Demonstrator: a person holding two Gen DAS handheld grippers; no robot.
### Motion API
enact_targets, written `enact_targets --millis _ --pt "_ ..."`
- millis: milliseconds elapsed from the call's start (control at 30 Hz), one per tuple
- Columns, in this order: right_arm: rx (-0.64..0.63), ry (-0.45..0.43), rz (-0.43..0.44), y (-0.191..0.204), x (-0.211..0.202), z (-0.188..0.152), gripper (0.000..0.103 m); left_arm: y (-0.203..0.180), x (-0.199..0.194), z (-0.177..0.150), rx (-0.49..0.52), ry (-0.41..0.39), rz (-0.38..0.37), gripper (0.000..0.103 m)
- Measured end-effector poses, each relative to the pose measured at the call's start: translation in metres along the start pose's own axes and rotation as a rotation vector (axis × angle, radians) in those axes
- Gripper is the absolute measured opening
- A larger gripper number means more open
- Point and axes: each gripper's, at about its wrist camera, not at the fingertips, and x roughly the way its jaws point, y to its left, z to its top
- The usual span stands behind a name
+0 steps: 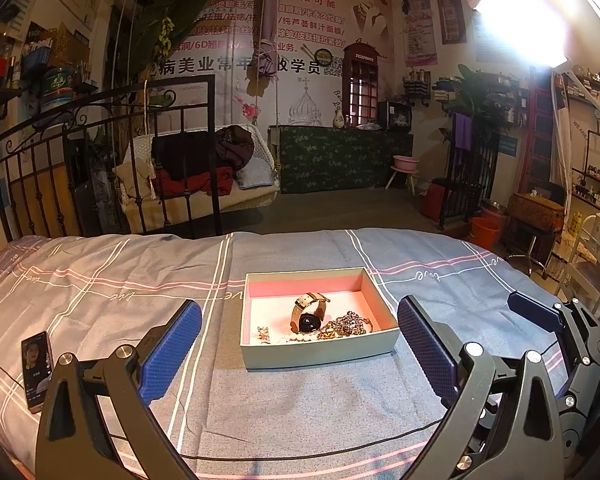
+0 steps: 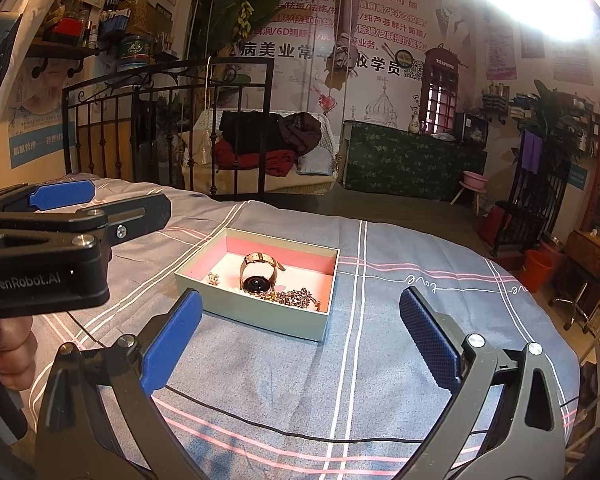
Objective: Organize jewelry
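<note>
A pale green box (image 1: 318, 354) with a pink lining sits on the bed. Inside lie a watch (image 1: 309, 314) with a tan strap, a chain necklace (image 1: 346, 326), a pearl strand (image 1: 298, 338) and a small brooch (image 1: 263, 333). My left gripper (image 1: 298, 350) is open and empty, just in front of the box. My right gripper (image 2: 300, 338) is open and empty, in front of and to the right of the box (image 2: 260, 312); the watch (image 2: 257, 276) and chain (image 2: 296, 297) show inside. The left gripper also shows at the left of the right wrist view (image 2: 66, 204).
A phone (image 1: 37, 370) lies on the bedspread at the left. A black cable (image 2: 300, 436) runs across the bedspread near me. An iron bed frame (image 1: 100, 160) stands behind the bed. A bright lamp (image 1: 520, 24) glares at the upper right.
</note>
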Motion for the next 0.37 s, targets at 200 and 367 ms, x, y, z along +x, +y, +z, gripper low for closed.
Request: enact_targets --millis 200,367 --pt "0.001 0.0 -0.001 0.0002 0.0002 -0.0002 0.098 0.006 0.0049 0.0004 -0.005 0.035 -0.007 0.097" --pt "0.002 0.002 -0.002 -0.0003 0.0006 -0.0005 0.098 0.0038 0.0059 0.0002 -0.001 0.036 -0.001 0.097"
